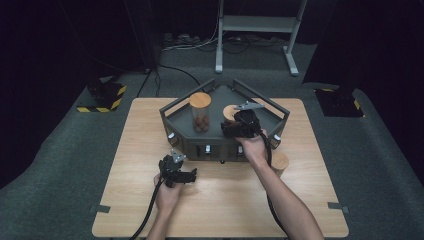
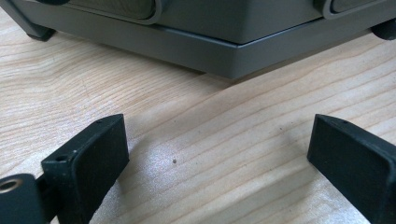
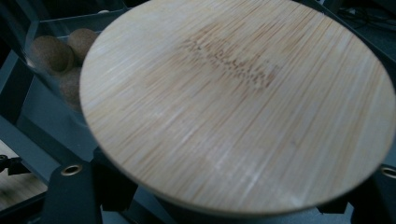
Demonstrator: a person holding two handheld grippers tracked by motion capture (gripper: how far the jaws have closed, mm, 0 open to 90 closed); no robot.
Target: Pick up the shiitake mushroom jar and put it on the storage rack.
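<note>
Two claws, left (image 1: 176, 161) and right (image 1: 239, 124); three bamboo-lidded jars (image 1: 200, 111).

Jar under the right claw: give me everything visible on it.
The jar stands upright in the grey tray, right of a taller jar holding brown balls. Its round, pale bamboo-look lid is on, with fine straight grain and a darker patch. The right claw is shut on the jar just below the lid, and hides the body.
</note>
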